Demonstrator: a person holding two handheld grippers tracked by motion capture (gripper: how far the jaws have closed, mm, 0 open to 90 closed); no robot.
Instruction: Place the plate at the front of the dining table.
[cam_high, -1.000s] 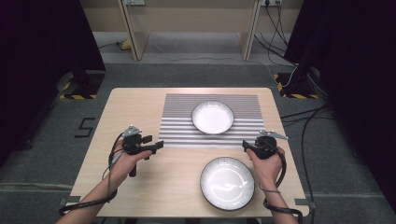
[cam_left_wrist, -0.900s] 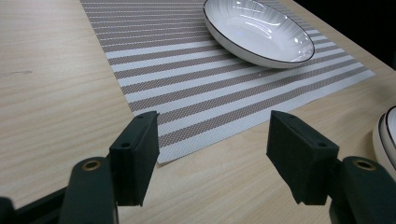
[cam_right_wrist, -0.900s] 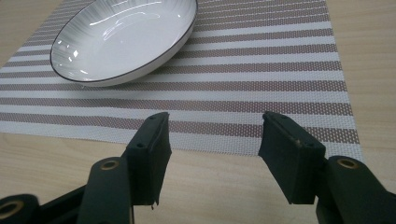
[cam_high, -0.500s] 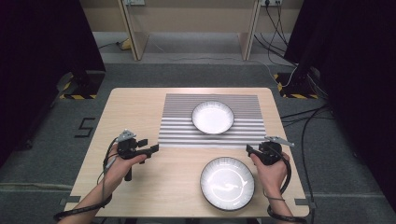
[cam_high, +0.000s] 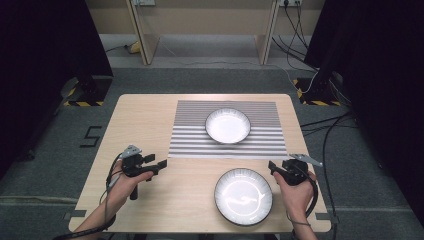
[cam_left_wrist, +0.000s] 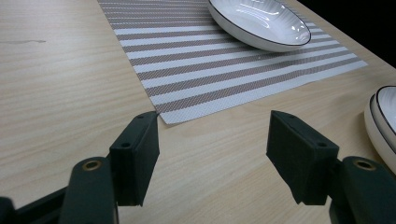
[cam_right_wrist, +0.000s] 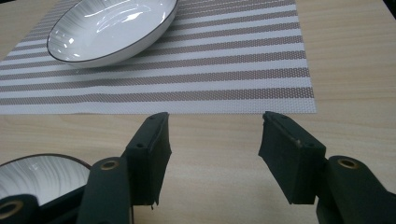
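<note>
White glazed ware is what the work turns on: a near plate (cam_high: 243, 196) with a dark rim lies on the bare wooden table (cam_high: 140, 120) at the person's side, and a far bowl (cam_high: 228, 125) sits on the striped placemat (cam_high: 190, 135) toward the middle of the table. The right gripper (cam_high: 274, 167) hovers just beside the near plate's right rim, its jaws standing wide apart with nothing between them; the right gripper view has them framing the placemat's near edge, with the plate's rim low at the left. The left gripper (cam_high: 159, 164) hangs over bare wood near the placemat's near left corner, well apart from both dishes, its jaws likewise spread and empty. The step in hand looks like the approach before a first grasp, with neither dish yet touched. Which dish is meant to go where is hard to tell from here, though the right gripper's closeness suggests the near plate comes first. The next move would call for swinging the right gripper toward the plate, lowering it so one jaw slips under the shallow rim and the other over it, then closing gently, since a glossy rim could slide out of a slack pinch
</note>
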